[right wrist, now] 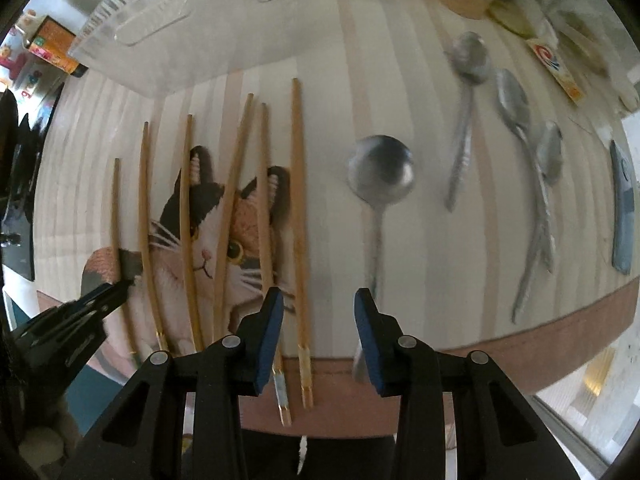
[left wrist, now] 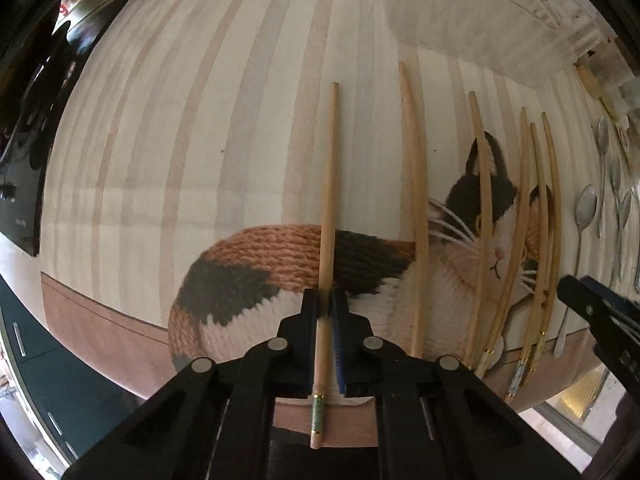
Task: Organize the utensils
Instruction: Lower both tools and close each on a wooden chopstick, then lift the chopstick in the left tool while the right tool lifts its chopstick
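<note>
Wooden chopsticks lie side by side on a striped cloth mat (left wrist: 200, 120) with a knitted cat picture. My left gripper (left wrist: 325, 300) points down at the mat and is shut on the leftmost chopstick (left wrist: 329, 200) near its banded end. Several more chopsticks (left wrist: 416, 200) lie to its right. In the right wrist view my right gripper (right wrist: 320, 312) hovers low with its blue pads apart. One chopstick (right wrist: 298, 200) runs between them untouched. A round steel spoon (right wrist: 380, 172) has its handle beside the right pad. My left gripper (right wrist: 116, 288) shows at the left edge.
A clear plastic organizer tray (right wrist: 160, 40) lies at the mat's far edge, left of centre. Three more steel spoons (right wrist: 516, 112) lie to the right. A blue-grey flat object (right wrist: 622, 208) sits by the right edge, and packets (right wrist: 556, 68) crowd the far right corner.
</note>
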Available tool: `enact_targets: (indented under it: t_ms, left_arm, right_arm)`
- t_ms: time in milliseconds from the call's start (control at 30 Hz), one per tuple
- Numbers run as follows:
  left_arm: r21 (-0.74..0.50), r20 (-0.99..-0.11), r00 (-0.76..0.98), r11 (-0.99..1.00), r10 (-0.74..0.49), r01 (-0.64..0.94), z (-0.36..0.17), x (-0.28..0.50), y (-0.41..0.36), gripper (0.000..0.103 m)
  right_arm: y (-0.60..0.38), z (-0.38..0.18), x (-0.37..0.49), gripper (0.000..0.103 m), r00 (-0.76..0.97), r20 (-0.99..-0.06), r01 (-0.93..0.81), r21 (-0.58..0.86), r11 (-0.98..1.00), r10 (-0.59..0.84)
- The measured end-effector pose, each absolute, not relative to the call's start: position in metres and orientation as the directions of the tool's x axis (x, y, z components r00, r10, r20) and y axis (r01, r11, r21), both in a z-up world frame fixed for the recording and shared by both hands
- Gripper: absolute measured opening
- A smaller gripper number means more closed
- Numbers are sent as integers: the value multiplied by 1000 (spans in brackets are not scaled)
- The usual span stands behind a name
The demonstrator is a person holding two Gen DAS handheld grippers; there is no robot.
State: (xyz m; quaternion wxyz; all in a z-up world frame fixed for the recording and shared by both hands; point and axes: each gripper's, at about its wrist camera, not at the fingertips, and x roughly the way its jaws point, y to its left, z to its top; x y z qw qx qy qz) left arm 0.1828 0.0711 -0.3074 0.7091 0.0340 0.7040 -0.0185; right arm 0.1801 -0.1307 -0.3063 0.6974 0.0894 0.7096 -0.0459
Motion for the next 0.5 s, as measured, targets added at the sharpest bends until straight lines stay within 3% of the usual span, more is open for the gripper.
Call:
enact_targets:
  t_ms: [100, 167, 200, 267, 500]
  left_arm:
    - [36, -999, 14, 995, 35, 97, -308, 182, 78, 5]
    - [37, -999, 14, 994, 35, 105, -310, 181, 80, 5]
    - [36, -999, 14, 994, 34, 105, -311, 180, 81, 5]
    - [35, -999, 14, 993, 34, 108, -309, 182, 86, 5]
    - [23, -1000, 7, 993, 22, 119, -310, 198, 83, 5]
  right_arm:
    - [-121, -320, 184, 38, -21, -1000, 159, 19, 987, 22]
    - [-113, -324, 185, 22, -7, -999, 107, -36, 994, -36]
    - [-109, -325, 183, 21, 1, -999, 94, -44, 995, -44]
    - [-105, -328, 175, 7, -19, -998, 91, -60, 994, -59]
    - [-101, -332, 144, 7, -78, -993, 88, -93, 992, -87]
